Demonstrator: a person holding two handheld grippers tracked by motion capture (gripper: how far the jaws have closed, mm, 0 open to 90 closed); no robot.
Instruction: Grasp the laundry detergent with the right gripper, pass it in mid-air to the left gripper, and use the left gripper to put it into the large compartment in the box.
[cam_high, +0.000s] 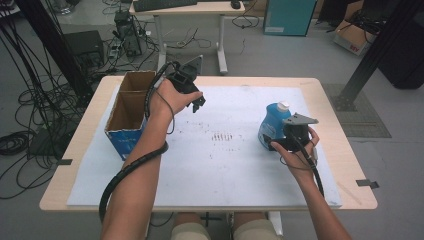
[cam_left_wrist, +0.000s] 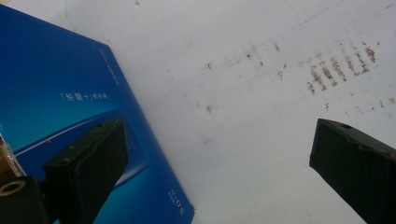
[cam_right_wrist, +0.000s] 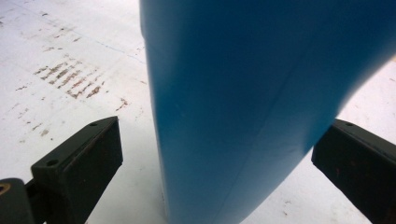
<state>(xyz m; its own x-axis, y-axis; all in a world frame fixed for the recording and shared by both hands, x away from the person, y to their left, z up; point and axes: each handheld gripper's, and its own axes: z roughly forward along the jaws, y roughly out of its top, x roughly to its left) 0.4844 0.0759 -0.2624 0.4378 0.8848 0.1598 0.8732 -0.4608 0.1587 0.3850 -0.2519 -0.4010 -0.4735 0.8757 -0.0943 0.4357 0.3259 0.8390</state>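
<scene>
While the right tool (cam_high: 280, 145) sits at the right side of the table (cam_high: 330, 100), its jaws stand spread on either side of the blue bottle (cam_high: 272, 125), and in the right gripper view the bottle's blue body (cam_right_wrist: 243, 107) fills the gap between them with the left jaw clear of it; contact on the right I cannot tell. That bottle stands upright on the white sheet (cam_high: 225, 165), white cap up. Over by the open cardboard box (cam_high: 127, 112), the left tool (cam_high: 199, 102) is held above the sheet, jaws spread and holding nothing, the box's blue side (cam_left_wrist: 56, 93) beside its left jaw.
</scene>
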